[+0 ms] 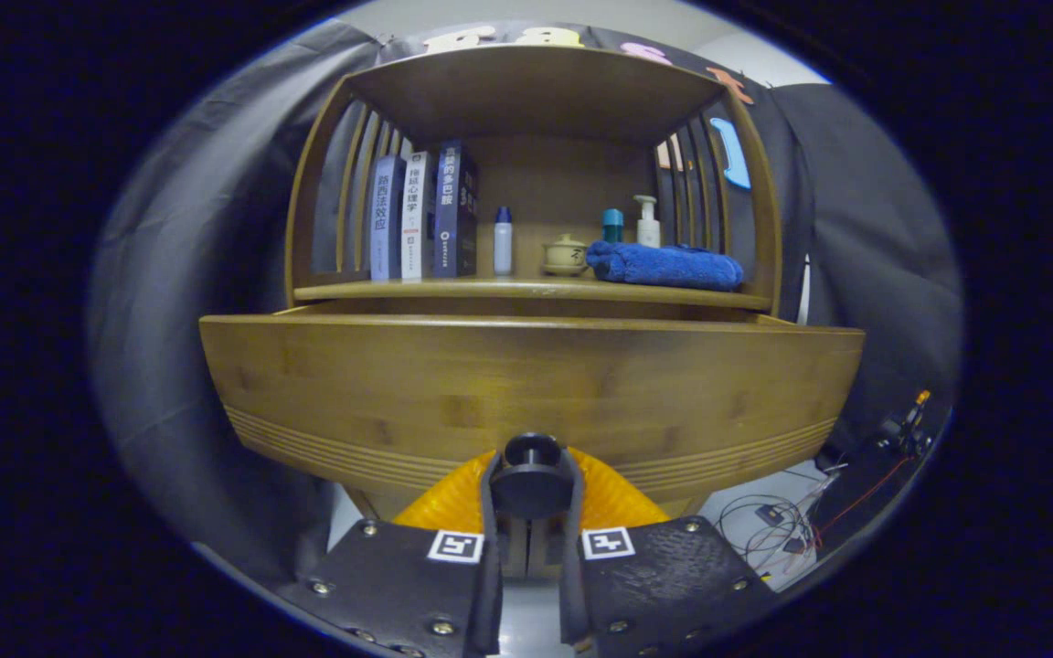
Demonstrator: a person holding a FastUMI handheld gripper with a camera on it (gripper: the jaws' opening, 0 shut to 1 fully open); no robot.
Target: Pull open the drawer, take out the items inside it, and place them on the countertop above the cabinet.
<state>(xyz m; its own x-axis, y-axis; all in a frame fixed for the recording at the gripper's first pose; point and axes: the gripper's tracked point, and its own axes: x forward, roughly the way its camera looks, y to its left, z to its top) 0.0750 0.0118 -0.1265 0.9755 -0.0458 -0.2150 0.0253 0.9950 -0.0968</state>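
A wooden cabinet fills the view, and its wide drawer front (pixel 526 388) stands pulled out toward me, ahead of the countertop (pixel 526 291). My gripper (pixel 531 489) is shut on the drawer's round dark knob (pixel 531 475), one finger pressing on each side of it. The drawer's inside is hidden behind its front panel. On the countertop stand three books (pixel 421 217), a small white bottle with a blue cap (pixel 503 240), a lidded tan pot (pixel 566 256), a folded blue towel (pixel 664 265), a teal-capped bottle (pixel 612 225) and a white pump bottle (pixel 646 221).
A wooden shelf roof (pixel 536 87) with slatted sides closes in the countertop from above. Loose cables and small devices (pixel 792 525) lie on the floor to the right of the cabinet. Black cloth hangs on both sides.
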